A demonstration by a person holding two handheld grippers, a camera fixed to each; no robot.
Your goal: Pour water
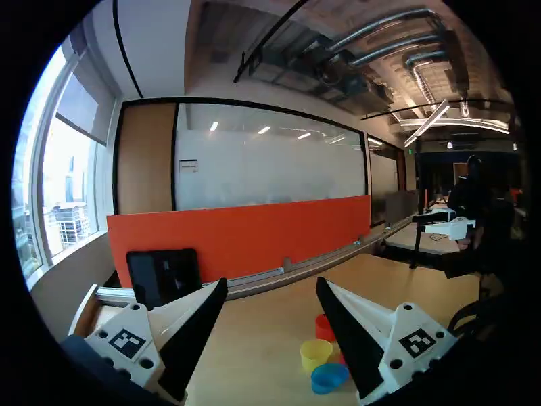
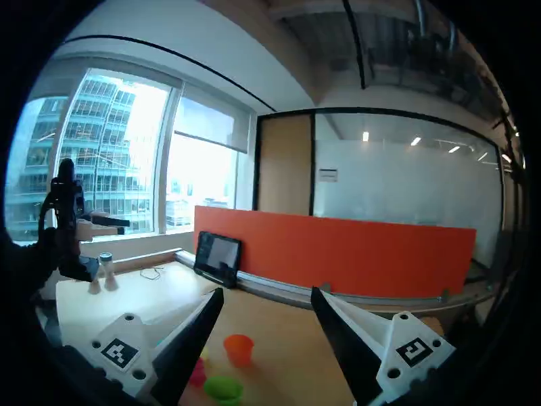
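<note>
Hovering over cups (image 1: pixel 316 352) (jaws wide)

In the left gripper view you have three small plastic cups standing close together on the desk (image 1: pixel 270 338), all upright with mouths up. The red cup (image 1: pixel 324 326) is farthest from you, the yellow cup (image 1: pixel 315 353) stands just in front of it, and the blue cup (image 1: pixel 328 377) is nearest, its rim overlapping the yellow one.

In the right gripper view an orange-red cup (image 2: pixel 238 349) stands upright, a little apart from the others. The green cup (image 2: pixel 223 389) sits nearer you, and the pink cup (image 2: pixel 197 373) beside it is half hidden behind a finger of your right tongs (image 2: pixel 267 291). You cannot tell whether any cup holds water.
</note>
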